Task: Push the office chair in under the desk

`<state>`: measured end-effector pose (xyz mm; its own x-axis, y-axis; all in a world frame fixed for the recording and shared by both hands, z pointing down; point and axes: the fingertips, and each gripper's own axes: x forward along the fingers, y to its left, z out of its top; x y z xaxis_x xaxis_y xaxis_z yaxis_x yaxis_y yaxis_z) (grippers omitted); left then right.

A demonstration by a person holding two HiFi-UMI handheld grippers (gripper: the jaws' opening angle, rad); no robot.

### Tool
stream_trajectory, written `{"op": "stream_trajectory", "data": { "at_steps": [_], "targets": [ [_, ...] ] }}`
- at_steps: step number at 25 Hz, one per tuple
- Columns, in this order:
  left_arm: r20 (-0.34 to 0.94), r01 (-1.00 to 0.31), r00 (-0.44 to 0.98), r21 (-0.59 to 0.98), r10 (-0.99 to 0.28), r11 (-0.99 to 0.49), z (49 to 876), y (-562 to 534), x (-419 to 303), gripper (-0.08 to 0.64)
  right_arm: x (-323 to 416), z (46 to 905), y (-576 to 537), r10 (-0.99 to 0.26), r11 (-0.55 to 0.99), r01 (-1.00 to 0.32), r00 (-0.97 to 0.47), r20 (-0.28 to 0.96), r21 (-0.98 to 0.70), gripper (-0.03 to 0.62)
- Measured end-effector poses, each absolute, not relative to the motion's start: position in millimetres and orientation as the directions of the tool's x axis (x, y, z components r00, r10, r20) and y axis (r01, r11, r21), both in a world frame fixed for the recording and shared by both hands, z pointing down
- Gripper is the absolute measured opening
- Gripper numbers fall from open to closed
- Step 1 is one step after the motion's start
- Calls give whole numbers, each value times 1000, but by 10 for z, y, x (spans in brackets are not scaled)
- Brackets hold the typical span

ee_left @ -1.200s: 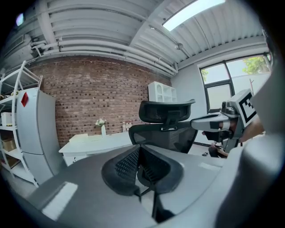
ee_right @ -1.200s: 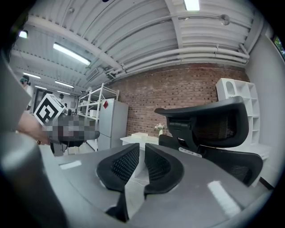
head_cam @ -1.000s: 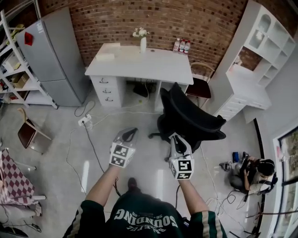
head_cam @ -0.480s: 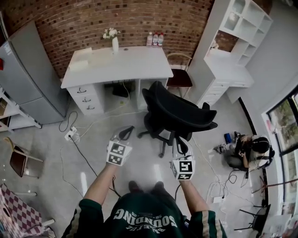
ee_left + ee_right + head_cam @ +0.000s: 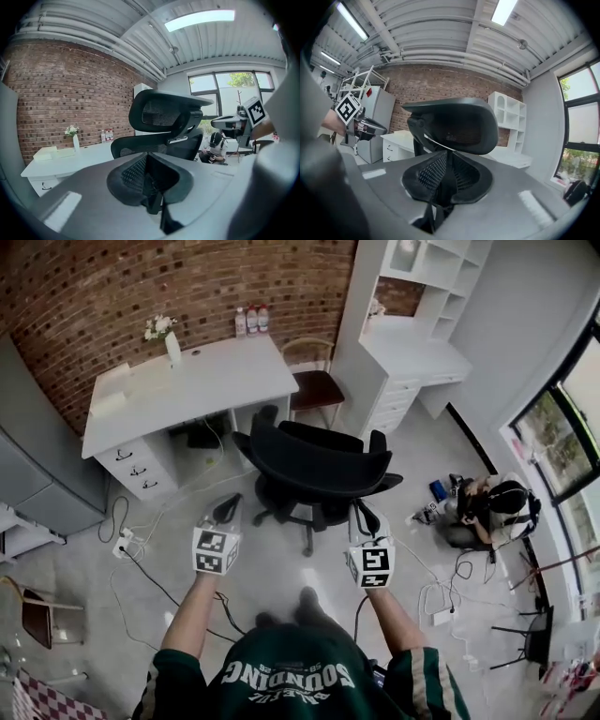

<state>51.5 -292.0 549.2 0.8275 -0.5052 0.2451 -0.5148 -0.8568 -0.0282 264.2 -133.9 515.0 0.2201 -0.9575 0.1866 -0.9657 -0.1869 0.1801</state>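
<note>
The black mesh office chair (image 5: 314, 465) stands on the floor in front of the white desk (image 5: 187, 390), off the desk's right end, with its back toward me. My left gripper (image 5: 229, 507) is shut and empty, left of the chair and apart from it. My right gripper (image 5: 362, 515) is also shut and empty, close to the chair back's right side; contact cannot be told. In the left gripper view the chair (image 5: 164, 122) rises beyond the shut left gripper (image 5: 150, 187), the desk (image 5: 70, 161) to its left. The headrest (image 5: 454, 124) fills the right gripper view just past the right gripper (image 5: 445, 183).
A wooden chair with a brown seat (image 5: 314, 385) stands at the desk's right end, next to a white shelf unit (image 5: 412, 343). A person sits on the floor (image 5: 487, 507) at the right. Cables and a power strip (image 5: 122, 545) lie at the left. A vase (image 5: 172, 345) is on the desk.
The view has swung to the right, so desk and chair have slid left in the picture. The chair back now sits squarely between my two grippers. Both grippers stay shut.
</note>
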Motion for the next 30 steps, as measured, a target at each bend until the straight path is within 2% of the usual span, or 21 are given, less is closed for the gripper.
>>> {"op": "stream_trajectory", "data": {
  "at_steps": [3,5,7,10,13,16,21,30],
  "targets": [
    [252,-522,822,-28,-511,-853,5510,-3022,614,12,2988,5124,-1306,-945,-233,-954,268,187,191,29],
    [257,-521,820,-34,-512,-853,5521,-3083,669,12,3161,5156,-1299,-938,-249,-949,286,196,193,58],
    [263,-516,820,-41,-507,-856,5544,-3125,734,12,3312,5219,-1301,-930,-256,-946,297,215,200,111],
    [272,-510,822,-42,-501,-859,5587,-3150,831,13,3557,5349,-1284,-909,-278,-935,330,253,222,226],
    [276,-503,825,-40,-494,-863,5602,-3170,923,14,3801,5442,-1247,-884,-316,-916,380,275,249,287],
    [284,-502,824,-33,-490,-864,5636,-3200,968,23,3975,5529,-1257,-866,-321,-902,403,298,288,299],
    [302,-513,812,-39,-500,-857,5710,-3257,1004,48,4243,5763,-1362,-831,-302,-891,421,364,339,359],
    [322,-550,781,-50,-535,-834,5771,-3358,917,95,4627,6138,-1483,-789,-313,-887,442,428,339,356]
  ]
}}
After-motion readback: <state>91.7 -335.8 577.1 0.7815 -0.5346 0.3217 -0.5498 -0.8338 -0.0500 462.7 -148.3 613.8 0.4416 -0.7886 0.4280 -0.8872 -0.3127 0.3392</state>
